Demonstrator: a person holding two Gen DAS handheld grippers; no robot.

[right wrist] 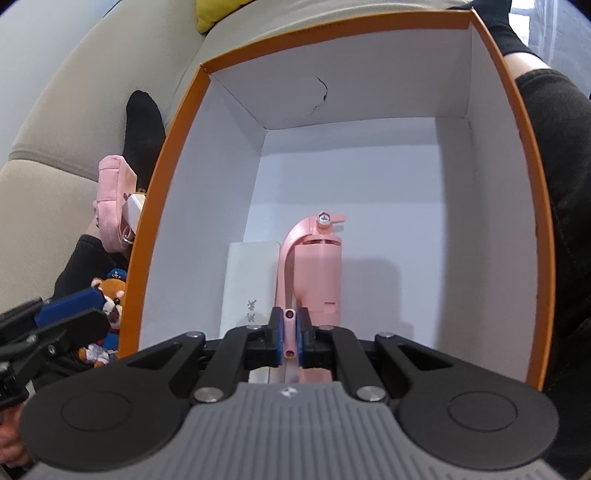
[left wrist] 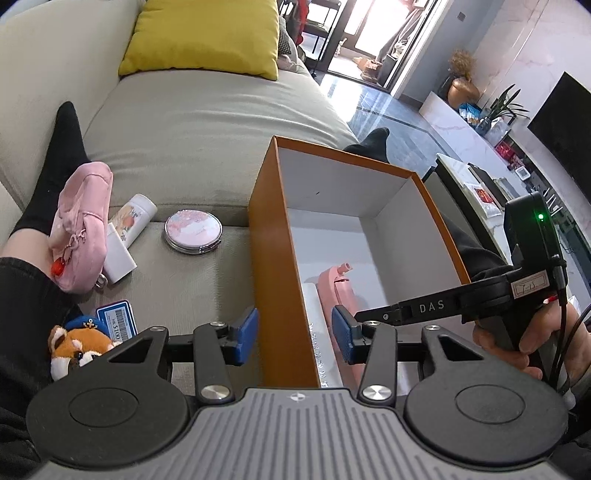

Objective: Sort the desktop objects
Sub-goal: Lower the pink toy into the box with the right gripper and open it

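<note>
Right gripper: the right gripper is inside the orange box, its blue pads pinched on the thin handle of a pink selfie stick.
Selfie stick: it lies lengthwise on the white box floor, screw head at the far end, handle end between the pads.
White card box: a flat white packet lies just left of the selfie stick, touching it or nearly so, against the left inner wall.
Left gripper: the left gripper is half spread and grips nothing; its jaws straddle the left wall of the orange box, one blue pad outside, one inside, neither pressing on it.
In the way: that box wall stands between the left pads; the right gripper's black arm crosses in from the right, just beside the left gripper's inner pad.
Sofa, left of the box: a round pink compact mirror lies nearest the box; further left a white tube, a white block and a pink pouch crowd together.
Near left: a blue price tag and a plush fox in a blue cap lie close to the left gripper.
Person: legs in black socks rest on the sofa either side of the box.
Far: a yellow cushion sits against the sofa back.
</note>
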